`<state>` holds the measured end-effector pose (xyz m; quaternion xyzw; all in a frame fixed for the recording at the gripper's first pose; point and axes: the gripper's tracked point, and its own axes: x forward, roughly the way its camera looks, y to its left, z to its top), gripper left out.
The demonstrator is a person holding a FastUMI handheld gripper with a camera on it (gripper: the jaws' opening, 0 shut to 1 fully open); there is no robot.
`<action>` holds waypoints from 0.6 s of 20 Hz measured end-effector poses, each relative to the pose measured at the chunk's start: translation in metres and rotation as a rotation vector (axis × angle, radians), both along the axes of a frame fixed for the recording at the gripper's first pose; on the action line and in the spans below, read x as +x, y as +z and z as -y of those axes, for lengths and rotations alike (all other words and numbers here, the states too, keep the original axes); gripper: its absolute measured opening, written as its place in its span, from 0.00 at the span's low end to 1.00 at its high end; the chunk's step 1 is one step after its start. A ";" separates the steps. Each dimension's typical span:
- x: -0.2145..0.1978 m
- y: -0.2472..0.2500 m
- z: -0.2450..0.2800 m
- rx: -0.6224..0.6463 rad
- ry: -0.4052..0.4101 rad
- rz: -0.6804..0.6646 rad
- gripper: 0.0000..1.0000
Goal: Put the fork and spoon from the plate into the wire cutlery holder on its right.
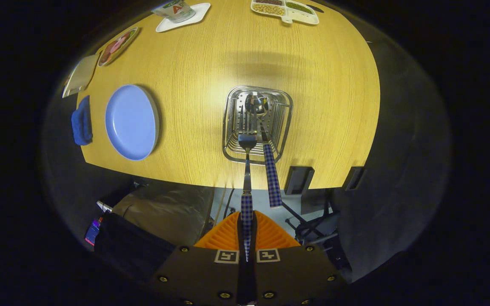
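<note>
Claw (pixel 247 238) clamped on the checked handle of the fork (pixel 247 170), tines over the holder (pixel 257 125) near the tabletop (pixel 270 55) front edge. Spoon (pixel 266 140) stands inside the holder. Plate (pixel 131 122) lies bare, well left.

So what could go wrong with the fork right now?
The gripper is shut on the fork, whose tines sit right at the wire holder's near rim, so they might catch there. The spoon already leans inside, and the fork could bump it.
</note>
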<state>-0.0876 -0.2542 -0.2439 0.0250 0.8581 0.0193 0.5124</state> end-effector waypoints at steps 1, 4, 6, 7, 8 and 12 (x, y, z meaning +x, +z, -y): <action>0.000 -0.004 -0.002 0.002 -0.006 -0.021 0.01; 0.003 -0.011 -0.001 -0.009 0.004 -0.067 0.01; 0.008 -0.015 -0.002 -0.009 0.013 -0.079 0.01; 0.009 -0.017 -0.003 -0.005 0.016 -0.084 0.01; 0.011 -0.017 -0.003 -0.003 0.020 -0.090 0.01; 0.015 -0.022 -0.001 -0.012 0.026 -0.119 0.01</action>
